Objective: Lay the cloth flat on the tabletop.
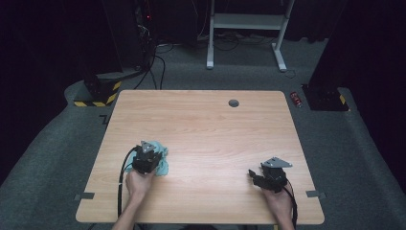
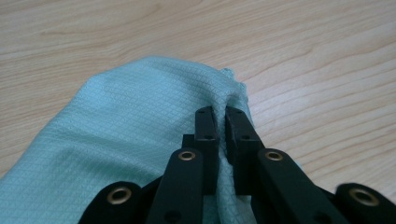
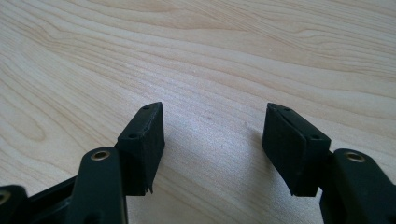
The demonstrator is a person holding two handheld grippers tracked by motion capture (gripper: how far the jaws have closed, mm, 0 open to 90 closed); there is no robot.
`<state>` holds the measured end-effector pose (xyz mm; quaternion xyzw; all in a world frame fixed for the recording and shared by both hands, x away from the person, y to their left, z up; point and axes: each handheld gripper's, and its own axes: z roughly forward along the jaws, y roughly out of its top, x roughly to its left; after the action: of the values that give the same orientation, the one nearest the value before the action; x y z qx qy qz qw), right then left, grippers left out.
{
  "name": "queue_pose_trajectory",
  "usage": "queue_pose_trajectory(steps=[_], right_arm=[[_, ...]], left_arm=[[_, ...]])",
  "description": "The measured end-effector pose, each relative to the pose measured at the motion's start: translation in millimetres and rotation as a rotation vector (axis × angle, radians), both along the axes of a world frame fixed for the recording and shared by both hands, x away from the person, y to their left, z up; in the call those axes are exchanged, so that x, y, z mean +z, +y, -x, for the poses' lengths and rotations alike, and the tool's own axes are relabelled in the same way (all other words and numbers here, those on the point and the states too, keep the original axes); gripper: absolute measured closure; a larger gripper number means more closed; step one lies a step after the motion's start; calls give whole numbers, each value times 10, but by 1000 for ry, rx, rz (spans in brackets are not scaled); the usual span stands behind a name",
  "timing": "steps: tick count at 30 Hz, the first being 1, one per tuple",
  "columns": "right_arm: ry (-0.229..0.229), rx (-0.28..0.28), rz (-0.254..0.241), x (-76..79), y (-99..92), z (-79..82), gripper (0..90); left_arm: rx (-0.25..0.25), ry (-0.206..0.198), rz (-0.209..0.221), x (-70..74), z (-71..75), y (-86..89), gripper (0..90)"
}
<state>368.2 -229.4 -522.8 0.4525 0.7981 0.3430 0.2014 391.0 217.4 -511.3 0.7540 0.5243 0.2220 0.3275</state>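
Observation:
A light teal cloth [image 1: 163, 160] lies bunched on the wooden table [image 1: 201, 129] at the front left. My left gripper [image 1: 147, 155] sits on top of it, held by a hand. Seen from the left gripper view, the cloth [image 2: 121, 126] has a fold pinched between the two black jaws, and the left gripper [image 2: 221, 114] is shut on it. My right gripper [image 1: 253, 175] rests at the front right of the table, apart from the cloth. In the right gripper view the right gripper [image 3: 212, 123] stands open over bare wood, nothing between its pads.
A small grey round cap [image 1: 233, 103] is set into the table near its far edge. Beyond the table are a white frame's legs [image 1: 280, 52], cables and yellow-black striped bases [image 1: 98, 96] on grey carpet. A red can [image 1: 297, 99] lies on the floor at right.

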Motion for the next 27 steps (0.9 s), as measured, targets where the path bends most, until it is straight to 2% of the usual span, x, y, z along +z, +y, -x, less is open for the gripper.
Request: queue_pose_trajectory(steps=[2, 10, 11, 12, 13, 17, 18, 22, 27], right_arm=[[0, 0, 0, 0, 0, 0, 388], [0, 0, 0, 0, 0, 0, 388], [0, 0, 1, 0, -1, 0, 387], [0, 0, 1, 0, -1, 0, 387], [0, 0, 1, 0, -1, -1, 388], [0, 1, 1, 0, -1, 0, 387], [0, 1, 1, 0, -1, 0, 387], [0, 1, 1, 0, -1, -1, 387], [-1, 1, 0, -1, -1, -1, 387]], left_arm=[[-15, -8, 24, 49, 0, -21, 848], [-67, -37, 30, 183, -54, -205, 852], [-83, -36, 48, 201, -79, -257, 852], [-83, -36, 48, 201, -79, -257, 852], [-95, -30, 78, 207, -104, -293, 852], [-117, -27, 89, 221, -141, -366, 851], [-139, -30, 81, 246, -165, -427, 850], [-171, -39, 67, 292, -193, -519, 848], [-202, -36, 100, 355, -246, -651, 850]])
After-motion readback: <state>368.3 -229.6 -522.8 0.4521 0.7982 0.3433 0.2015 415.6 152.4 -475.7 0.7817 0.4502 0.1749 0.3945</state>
